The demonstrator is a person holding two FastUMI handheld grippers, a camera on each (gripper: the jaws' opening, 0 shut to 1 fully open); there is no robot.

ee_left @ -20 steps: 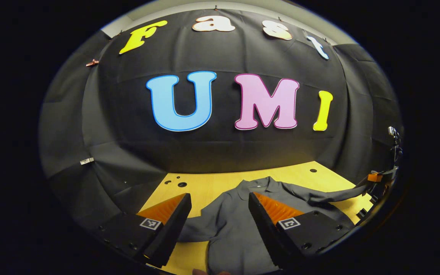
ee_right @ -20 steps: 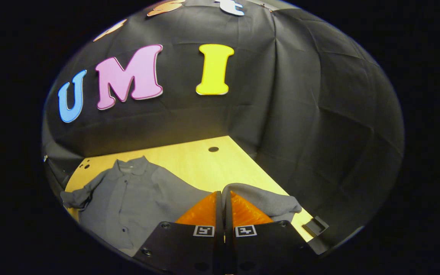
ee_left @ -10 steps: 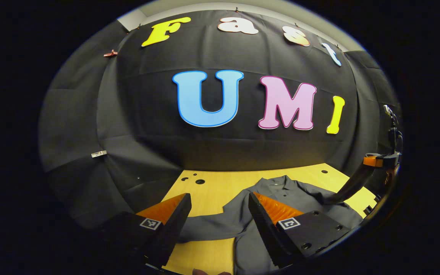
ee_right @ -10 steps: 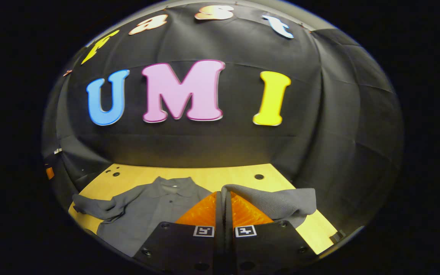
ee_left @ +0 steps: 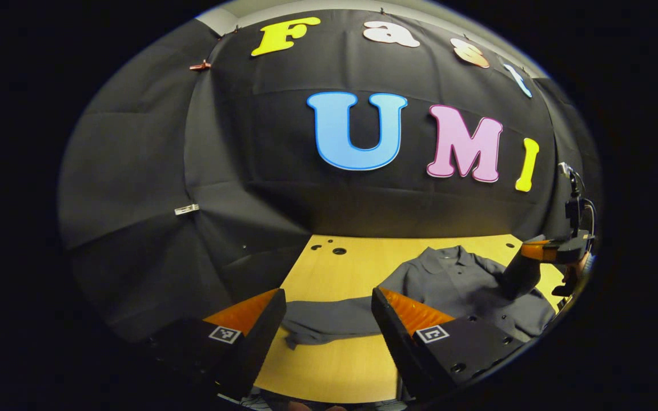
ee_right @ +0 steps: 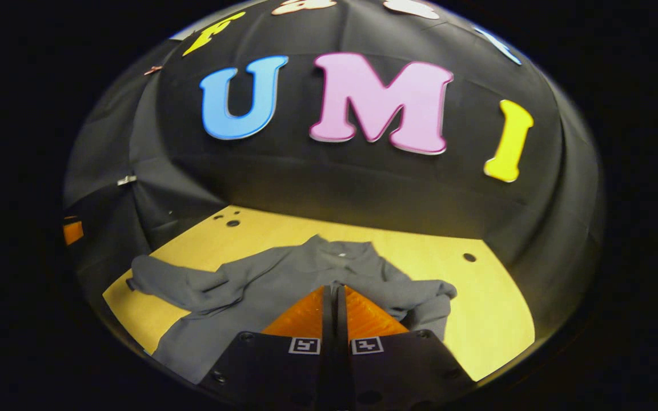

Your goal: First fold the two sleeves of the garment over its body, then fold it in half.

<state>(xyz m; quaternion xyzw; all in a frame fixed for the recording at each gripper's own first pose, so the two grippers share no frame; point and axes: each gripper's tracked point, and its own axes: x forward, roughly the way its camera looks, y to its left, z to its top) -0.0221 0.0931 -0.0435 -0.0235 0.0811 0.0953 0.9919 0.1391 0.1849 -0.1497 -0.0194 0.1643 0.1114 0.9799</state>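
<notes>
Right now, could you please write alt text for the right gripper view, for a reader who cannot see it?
The right gripper, jaws shut, pinches a sleeve of a grey shirt above its body. The other sleeve lies spread on the wooden table.

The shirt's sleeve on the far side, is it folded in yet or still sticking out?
Sticking out. That sleeve lies spread on the table, away from the shirt; the left gripper is open around it.

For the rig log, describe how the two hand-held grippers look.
Left hand-held gripper: two wedge-shaped fingers with ribbed inner faces, on black bodies with screw holes, each bearing a small square black-and-white marker. Right hand-held gripper: the same build, with a marker on each body. Seen from the left gripper view, a cable rises behind it.
</notes>
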